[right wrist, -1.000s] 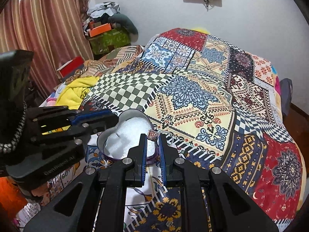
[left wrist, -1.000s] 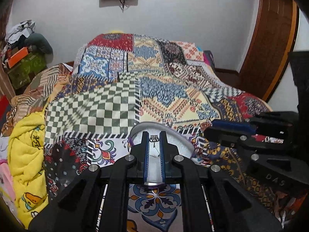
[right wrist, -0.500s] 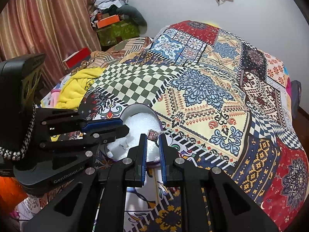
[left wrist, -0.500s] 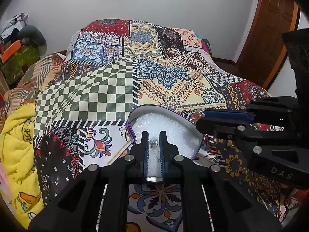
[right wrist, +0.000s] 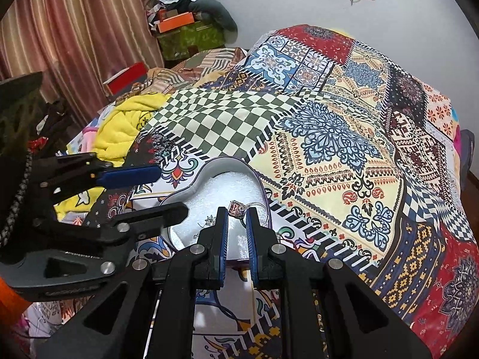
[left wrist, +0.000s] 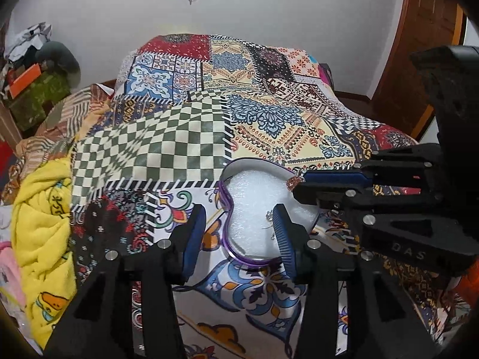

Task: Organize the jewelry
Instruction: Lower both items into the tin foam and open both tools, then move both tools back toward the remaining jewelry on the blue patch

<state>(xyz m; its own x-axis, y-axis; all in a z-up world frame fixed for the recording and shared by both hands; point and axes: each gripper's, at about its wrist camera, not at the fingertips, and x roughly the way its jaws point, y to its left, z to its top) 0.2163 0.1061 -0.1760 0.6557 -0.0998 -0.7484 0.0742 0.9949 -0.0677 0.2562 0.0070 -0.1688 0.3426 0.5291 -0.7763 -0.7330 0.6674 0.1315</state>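
Since half a second ago the left gripper (left wrist: 238,214) has sprung wide, dropping its small silver piece (left wrist: 269,217) onto the white foam of the heart-shaped box (left wrist: 224,197) on the patchwork bedspread (left wrist: 167,140). Right gripper (right wrist: 236,209) pinches a pink-stoned ring (right wrist: 235,208) over the box's right edge. "DAS" reads on the right gripper in the left view only; the right view alone shows the curtains (right wrist: 74,30).

Matt printed cloth covers the bed (left wrist: 167,146), the heart-shaped box (left wrist: 228,218) has a glossy metal rim around rough white foam, and each tool (right wrist: 236,224) is matt black plastic.
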